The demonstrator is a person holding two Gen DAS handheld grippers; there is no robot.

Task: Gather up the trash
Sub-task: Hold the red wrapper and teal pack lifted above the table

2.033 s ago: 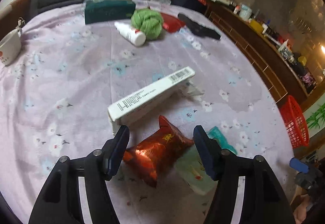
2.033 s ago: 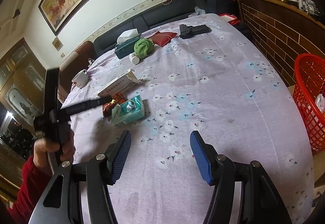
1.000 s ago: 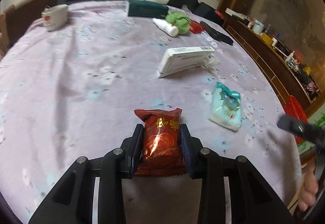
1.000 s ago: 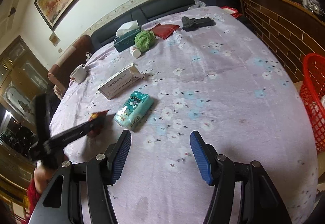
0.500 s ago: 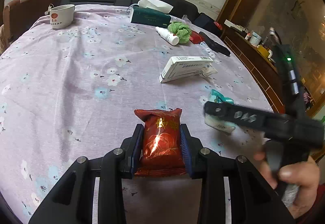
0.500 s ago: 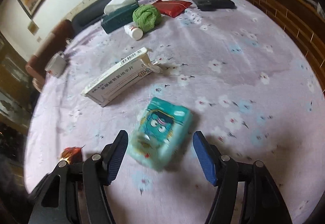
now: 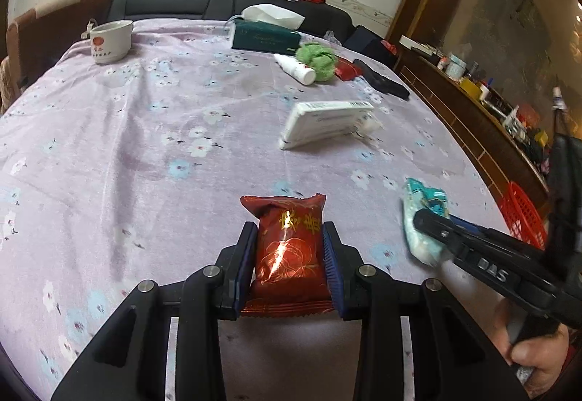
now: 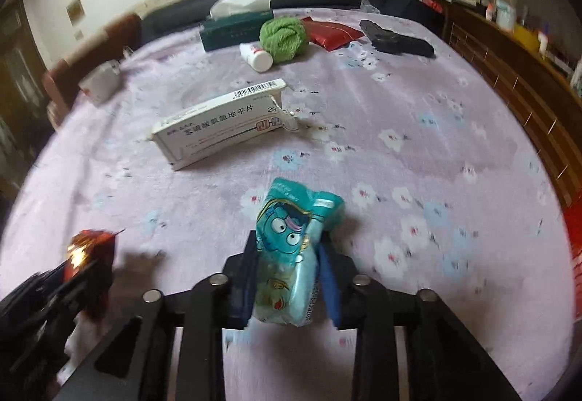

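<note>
L gripper (image 7: 289,264) is clamped on the red packet (image 7: 289,248), held just above the tablecloth (image 7: 145,132). R gripper (image 8: 287,277) is clamped on the teal pack (image 8: 294,248), also near the table edge. Only the L view shows the red basket (image 7: 522,215) beyond the table's right edge; only the R view shows print on the white box (image 8: 222,121) mid-table.

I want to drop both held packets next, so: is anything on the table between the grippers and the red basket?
Nothing visible. The left gripper holds the red snack packet, the right gripper the teal packet. Only bare tablecloth lies toward the red basket past the table's edge.
</note>
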